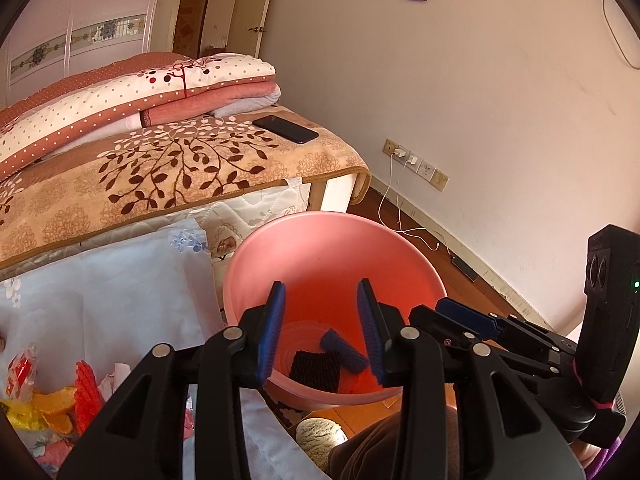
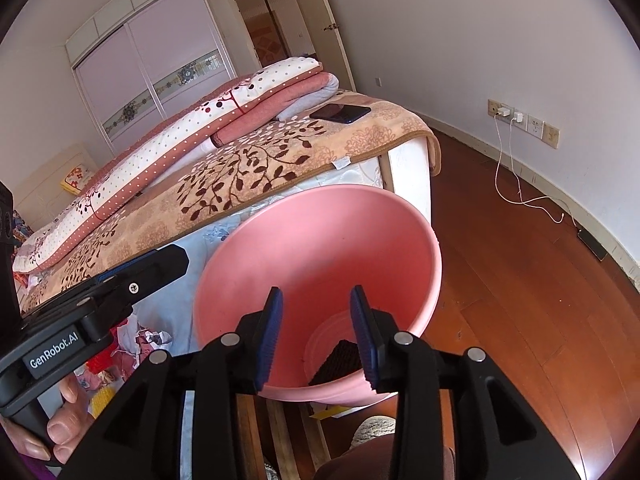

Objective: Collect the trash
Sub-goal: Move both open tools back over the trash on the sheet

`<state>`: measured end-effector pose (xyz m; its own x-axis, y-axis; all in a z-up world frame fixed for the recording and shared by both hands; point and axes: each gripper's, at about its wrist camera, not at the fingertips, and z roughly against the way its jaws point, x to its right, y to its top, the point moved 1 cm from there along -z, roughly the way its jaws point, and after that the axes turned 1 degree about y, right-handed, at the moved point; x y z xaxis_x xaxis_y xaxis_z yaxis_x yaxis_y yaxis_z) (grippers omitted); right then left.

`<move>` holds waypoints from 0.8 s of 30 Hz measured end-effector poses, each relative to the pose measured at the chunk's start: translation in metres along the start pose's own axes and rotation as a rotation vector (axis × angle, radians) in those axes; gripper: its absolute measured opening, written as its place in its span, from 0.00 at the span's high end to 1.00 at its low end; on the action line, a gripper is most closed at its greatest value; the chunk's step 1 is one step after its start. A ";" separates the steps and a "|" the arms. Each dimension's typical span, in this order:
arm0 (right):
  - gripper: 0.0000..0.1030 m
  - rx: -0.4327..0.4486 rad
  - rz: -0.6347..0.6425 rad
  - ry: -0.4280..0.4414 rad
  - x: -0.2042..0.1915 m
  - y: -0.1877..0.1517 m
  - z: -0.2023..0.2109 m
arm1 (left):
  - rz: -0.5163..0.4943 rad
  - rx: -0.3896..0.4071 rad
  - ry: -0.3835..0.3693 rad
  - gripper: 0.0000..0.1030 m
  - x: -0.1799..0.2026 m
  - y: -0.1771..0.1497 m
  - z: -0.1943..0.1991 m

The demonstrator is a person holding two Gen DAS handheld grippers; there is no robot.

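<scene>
A pink plastic bucket (image 1: 320,252) stands on the floor beside the bed; it also shows in the right wrist view (image 2: 320,240). Inside lie a dark ribbed piece (image 1: 316,370) and a blue ribbed piece (image 1: 344,350); the dark piece shows in the right wrist view (image 2: 336,362). My left gripper (image 1: 322,332) is open and empty over the bucket's mouth. My right gripper (image 2: 316,336) is open and empty over the bucket too, just right of the left one. Loose trash (image 1: 52,396) of wrappers, orange peel and a red ribbed piece lies on a white cloth at lower left.
The bed (image 1: 160,168) with folded quilts and a black phone (image 1: 286,129) is behind the bucket. Wall sockets with white charger cables (image 2: 508,160) trail onto the wooden floor (image 2: 520,280) at right. Crumpled paper (image 2: 152,338) lies on the cloth.
</scene>
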<state>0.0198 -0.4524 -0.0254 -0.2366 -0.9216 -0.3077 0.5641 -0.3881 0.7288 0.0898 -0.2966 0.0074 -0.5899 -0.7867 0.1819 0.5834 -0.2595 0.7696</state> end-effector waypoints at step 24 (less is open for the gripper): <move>0.56 0.046 0.076 0.071 -0.084 -0.023 0.028 | 0.064 0.119 0.157 0.64 -0.060 -0.015 0.085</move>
<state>0.0042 -0.3663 0.0005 -0.1365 -0.9467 -0.2917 0.5410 -0.3179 0.7787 0.0687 -0.1974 0.0368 -0.4540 -0.8796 0.1422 0.5415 -0.1456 0.8280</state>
